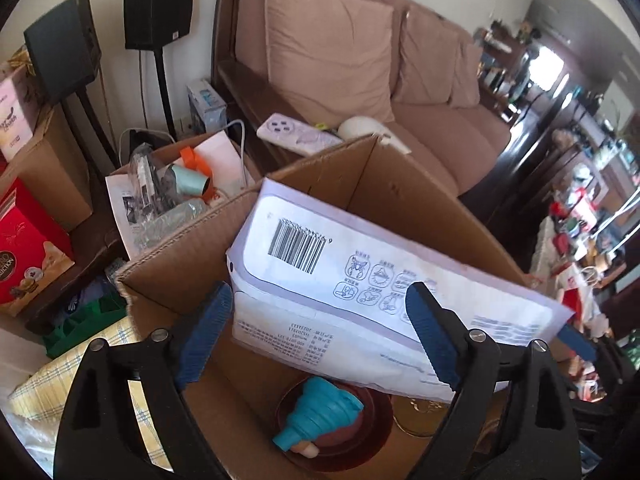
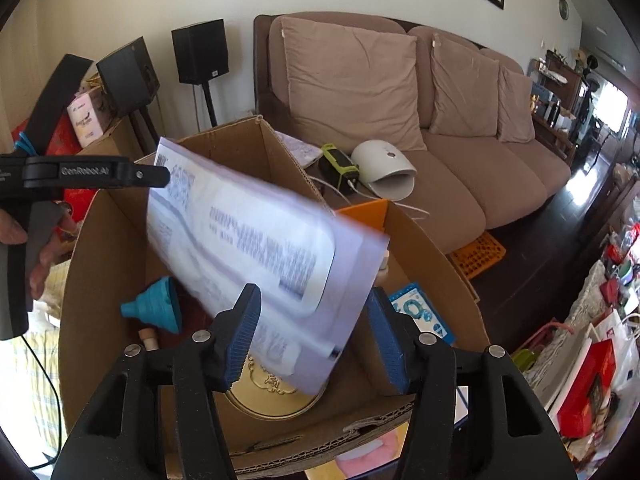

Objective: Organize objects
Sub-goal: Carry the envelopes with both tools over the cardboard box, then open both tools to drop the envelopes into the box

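Cardboard walls framed most of what we saw: an open cardboard box (image 1: 404,184) (image 2: 120,256) stood in front of a brown sofa (image 1: 360,60) (image 2: 400,92). We held a white printed package (image 1: 360,288) (image 2: 256,240) tilted over the mouth of that box, its barcode side facing the left camera.

Our left gripper (image 1: 318,334) stood wide open, its blue pads (image 1: 430,332) on either side of the package's lower corner; we saw a clear gap at the left pad, while at the right pad we could not tell whether it touched. Our right gripper (image 2: 316,326) was also parted, with the package's lower end between its blue pads (image 2: 386,340) and no firm press visible. The package looked motion-blurred in the right view.

Down in the box lay a teal collapsible funnel (image 1: 316,412) (image 2: 154,306) on a dark red dish (image 1: 360,440), and beside it a gold round lid (image 2: 272,396). A blue patterned card (image 2: 422,312) leaned against the box's right wall.

On the sofa seat behind the box sat a white domed device (image 2: 384,168) and a green-and-black gadget (image 2: 340,166). Two black speakers (image 2: 200,50) stood against the wall to the left.
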### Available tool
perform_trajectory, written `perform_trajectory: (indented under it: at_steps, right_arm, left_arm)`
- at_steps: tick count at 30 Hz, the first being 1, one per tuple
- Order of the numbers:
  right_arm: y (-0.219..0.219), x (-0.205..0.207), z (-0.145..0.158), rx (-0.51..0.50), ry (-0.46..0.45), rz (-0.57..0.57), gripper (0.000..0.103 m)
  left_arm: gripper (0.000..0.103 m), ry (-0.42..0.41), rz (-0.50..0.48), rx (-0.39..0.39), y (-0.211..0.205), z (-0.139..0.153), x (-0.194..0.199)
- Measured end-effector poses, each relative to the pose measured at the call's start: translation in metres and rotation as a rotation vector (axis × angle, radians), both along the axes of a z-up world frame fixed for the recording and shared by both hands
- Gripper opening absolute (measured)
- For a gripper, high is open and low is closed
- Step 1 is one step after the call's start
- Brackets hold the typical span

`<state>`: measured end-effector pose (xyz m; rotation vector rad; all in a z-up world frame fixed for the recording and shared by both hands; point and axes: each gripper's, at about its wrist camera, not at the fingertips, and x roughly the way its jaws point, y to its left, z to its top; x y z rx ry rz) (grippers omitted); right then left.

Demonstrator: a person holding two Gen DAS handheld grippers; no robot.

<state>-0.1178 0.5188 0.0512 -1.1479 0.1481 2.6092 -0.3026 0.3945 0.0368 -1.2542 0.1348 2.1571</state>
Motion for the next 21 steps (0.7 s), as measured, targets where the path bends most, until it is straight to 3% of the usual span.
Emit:
perform_trajectory:
  at_steps: [8,13,21]
  right_arm:
    - [-0.014,0.011,0.03,0.006,0.066,0.025,0.065]
    - [-0.028,0.015,0.053,0.018,0.097,0.059,0.068]
    - [-0.051,0.016,0.063,-0.073,0.111,0.147,0.068]
  left_arm:
    - [0.1,0.002,0.006,0.004,-0.025,0.024,0.022]
    - [0.102,0.014,0.017,0.005,-0.051,0.035,0.041]
    - [0.103,0.079,0.059,-0.011,-0.108,0.046,0.076]
